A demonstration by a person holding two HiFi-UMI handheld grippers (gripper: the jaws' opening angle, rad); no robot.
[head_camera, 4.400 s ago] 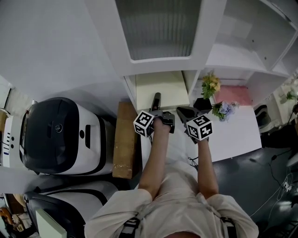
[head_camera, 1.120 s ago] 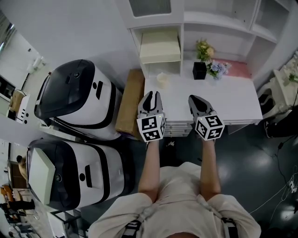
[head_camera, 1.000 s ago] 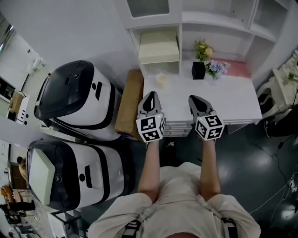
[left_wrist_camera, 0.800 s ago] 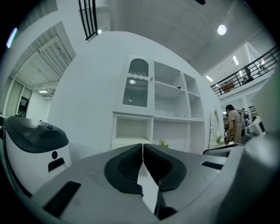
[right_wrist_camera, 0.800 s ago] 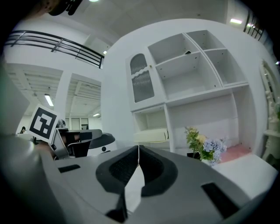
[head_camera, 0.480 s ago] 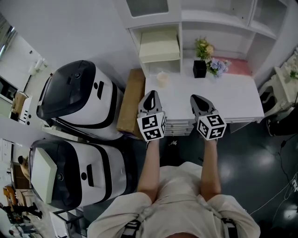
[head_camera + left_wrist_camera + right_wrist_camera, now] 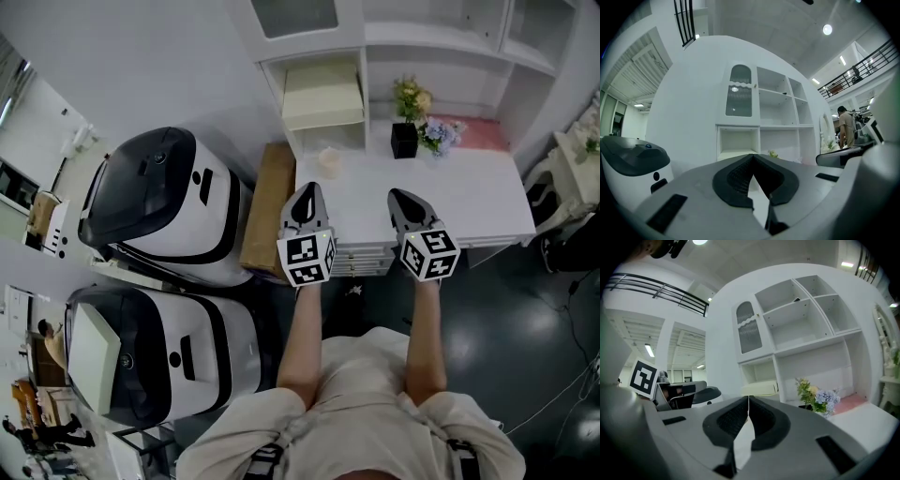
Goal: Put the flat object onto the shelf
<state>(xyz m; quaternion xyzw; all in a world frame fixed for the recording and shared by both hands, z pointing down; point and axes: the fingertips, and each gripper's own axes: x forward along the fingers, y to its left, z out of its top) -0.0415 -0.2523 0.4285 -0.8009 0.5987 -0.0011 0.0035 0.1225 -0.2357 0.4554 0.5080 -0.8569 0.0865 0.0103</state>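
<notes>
Flat object on the shelf, both claws empty

Placement looks done to me. The flat cream object (image 7: 323, 94) lies in the low left cubby of the shelf (image 7: 364, 84), at the back left corner of the worktop (image 7: 450, 197), and nothing of mine touches it. My left claw (image 7: 305, 191) is pressed together with nothing between its pads. My right claw (image 7: 397, 196) is the same, tips meeting on air. Both hang over the worktop's near edge, well apart from the cubby and pointing roughly level at it.

I judge that no further move is needed beyond keeping both claws clear. If the object needs squaring, I would reach straight across the worktop's left half.

A small pale cup-like thing (image 7: 329, 161) stands on the worktop just before the cubby, right on that path. A black flower pot (image 7: 404, 141) sits at the worktop's back middle, with a pink mat (image 7: 473, 133) to its right. A cardboard box (image 7: 267, 220) leans against the worktop's left side. Two white-and-black machines (image 7: 164, 206) crowd the floor further left.
</notes>
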